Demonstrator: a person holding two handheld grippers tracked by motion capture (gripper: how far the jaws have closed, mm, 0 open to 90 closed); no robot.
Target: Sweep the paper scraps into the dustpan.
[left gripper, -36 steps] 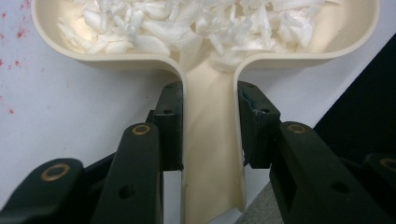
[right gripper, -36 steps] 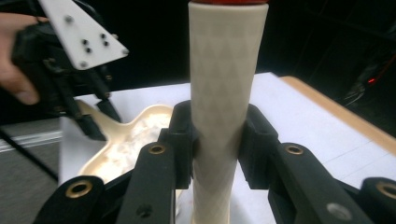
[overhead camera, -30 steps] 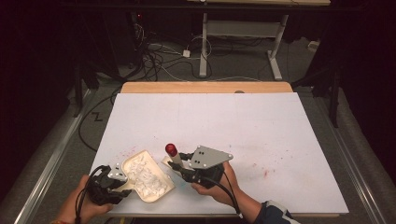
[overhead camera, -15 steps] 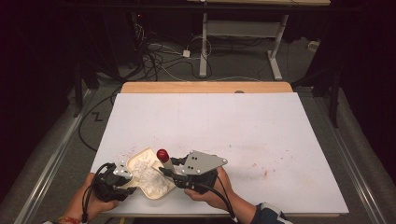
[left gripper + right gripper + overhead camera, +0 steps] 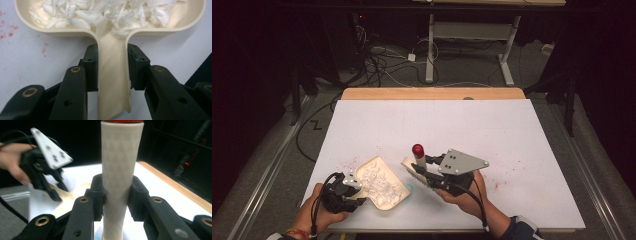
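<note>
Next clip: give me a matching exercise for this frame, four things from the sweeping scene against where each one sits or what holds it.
Things:
1. dustpan
2. brush
3. white scraps
4. red specks

Places:
A. clamped by its patterned handle in the right gripper
B. heaped inside the pan
C. scattered on the white table
D. gripped by its handle in the left gripper

Pairs: 1-D, 2-A, 3-B, 4-C
</note>
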